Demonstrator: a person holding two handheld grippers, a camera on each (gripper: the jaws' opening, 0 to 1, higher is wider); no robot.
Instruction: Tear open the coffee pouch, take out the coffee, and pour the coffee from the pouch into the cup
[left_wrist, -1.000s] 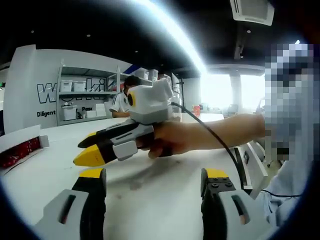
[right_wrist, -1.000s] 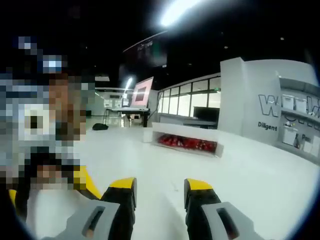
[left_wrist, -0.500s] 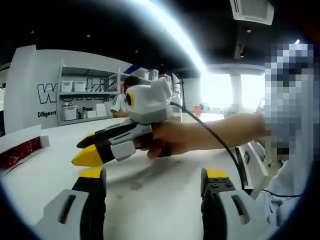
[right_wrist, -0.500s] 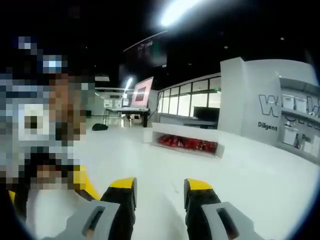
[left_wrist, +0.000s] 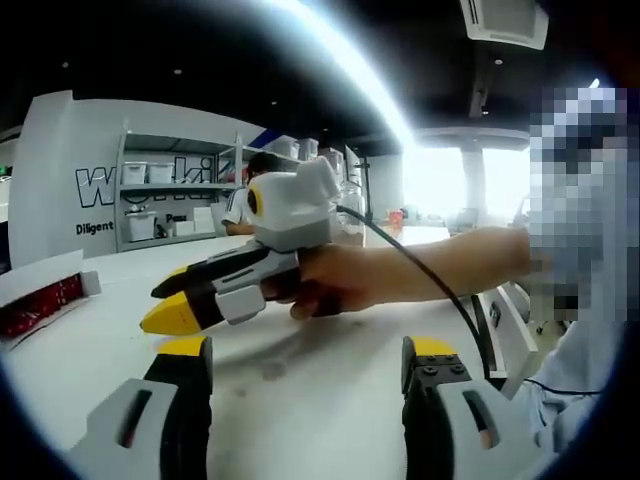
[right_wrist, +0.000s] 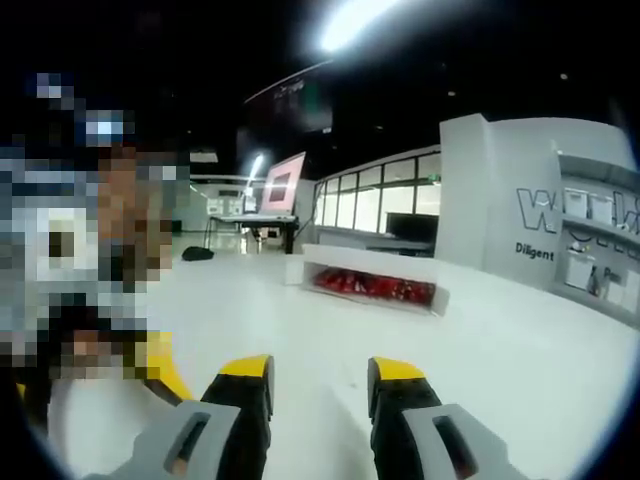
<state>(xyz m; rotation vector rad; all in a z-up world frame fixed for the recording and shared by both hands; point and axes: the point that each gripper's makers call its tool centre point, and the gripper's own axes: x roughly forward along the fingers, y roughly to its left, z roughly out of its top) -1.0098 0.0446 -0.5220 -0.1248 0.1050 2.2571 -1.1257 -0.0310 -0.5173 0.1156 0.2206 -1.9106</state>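
A: Report the work surface.

B: A broad white counter (left_wrist: 330, 390) spans both views. It is bare around the jaws.

A: Background?

B: In the left gripper view, a white wall with dark lettering (left_wrist: 95, 180) and grey shelving holding white bins (left_wrist: 165, 200), with a seated person in a white shirt (left_wrist: 245, 200) in front of it.

A: Location of the task item?

B: A long white open box holding red packets (right_wrist: 372, 282) sits on the counter, well ahead of the right gripper. In the left gripper view its end appears at the left edge (left_wrist: 40, 300). Whether the packets are the coffee pouches cannot be determined. No cup can be made out.

A: Left gripper condition?

B: The left gripper (left_wrist: 305, 360), grey with yellow-tipped black jaws, has its jaws spread wide apart, with nothing between them.

A: Right gripper condition?

B: The right gripper (right_wrist: 320, 372) has its jaws parted by a narrower gap, also with nothing between them. In the left gripper view it is held level above the counter in the person's hand (left_wrist: 335, 280), tips pointing left (left_wrist: 175, 300), a black cable (left_wrist: 420, 270) trailing from it.
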